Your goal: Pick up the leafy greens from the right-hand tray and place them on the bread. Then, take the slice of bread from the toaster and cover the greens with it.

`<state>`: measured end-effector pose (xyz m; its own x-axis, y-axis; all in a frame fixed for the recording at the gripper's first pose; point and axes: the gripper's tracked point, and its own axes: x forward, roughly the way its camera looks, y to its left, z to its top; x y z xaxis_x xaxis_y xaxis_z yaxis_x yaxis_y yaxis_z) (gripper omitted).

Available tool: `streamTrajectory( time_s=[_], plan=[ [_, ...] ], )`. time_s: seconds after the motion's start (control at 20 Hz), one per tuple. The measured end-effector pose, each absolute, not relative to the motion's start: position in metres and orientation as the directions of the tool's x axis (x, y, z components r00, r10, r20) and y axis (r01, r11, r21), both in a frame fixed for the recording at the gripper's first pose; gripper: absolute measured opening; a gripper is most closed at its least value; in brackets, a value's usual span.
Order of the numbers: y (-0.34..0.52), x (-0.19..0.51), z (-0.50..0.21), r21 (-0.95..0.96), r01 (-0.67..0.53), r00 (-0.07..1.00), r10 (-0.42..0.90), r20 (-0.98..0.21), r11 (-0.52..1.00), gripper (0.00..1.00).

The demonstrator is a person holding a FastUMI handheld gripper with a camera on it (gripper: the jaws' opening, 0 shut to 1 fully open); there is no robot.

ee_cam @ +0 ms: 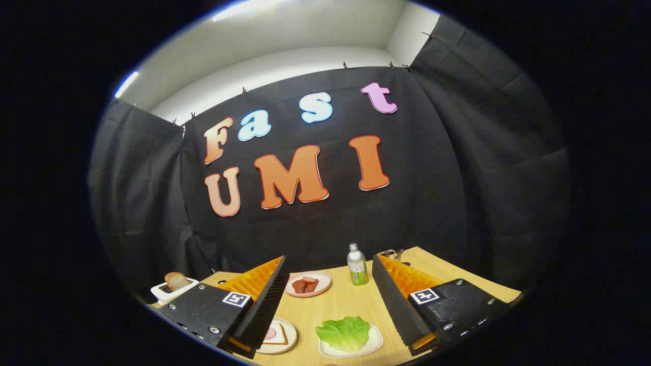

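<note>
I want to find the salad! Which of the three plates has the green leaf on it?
The white tray with the lettuce, lying between the open claw's fingers. The pink plate holds meat; the round plate holds bread.

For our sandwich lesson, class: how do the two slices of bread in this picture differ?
The slice in the toaster stands upright and bare; the slice on the plate lies flat with a pink filling on top. The toaster slice looks browned; the plate slice shows a pale face. The toaster slice sits beyond the open claw; a finger partly hides the plate slice. Both wait untouched.

Pink plate of meat (307,283), bottle (357,264) just beside, wooden table (338,305)
</note>
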<state>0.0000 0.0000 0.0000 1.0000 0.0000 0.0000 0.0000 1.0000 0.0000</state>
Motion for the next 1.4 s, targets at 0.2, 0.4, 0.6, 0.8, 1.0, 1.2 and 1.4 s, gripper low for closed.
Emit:
streamTrajectory(
  time_s=[0.2,0.4,0.6,0.8,1.0,1.2,1.4],
  plan=[
    [0.003,0.0,0.005,0.027,-0.009,1.0,0.009,-0.014,1.0,0.98],
    [-0.009,-0.002,0.021,-0.013,0.033,0.999,-0.032,0.03,0.999,0.98],
    [0.001,-0.006,0.01,-0.008,0.042,0.999,-0.042,0.017,0.999,0.98],
    [0.004,-0.009,0.005,-0.043,0.053,0.999,-0.053,0.005,0.998,0.98],
    [0.017,-0.005,-0.004,-0.071,0.021,0.999,-0.024,-0.028,0.997,0.98],
    [0.024,0.01,-0.022,-0.133,-0.028,0.993,0.013,-0.116,0.991,0.98],
    [0.025,0.03,-0.076,-0.188,-0.095,0.946,0.03,-0.322,0.978,0.98]
  ],
)
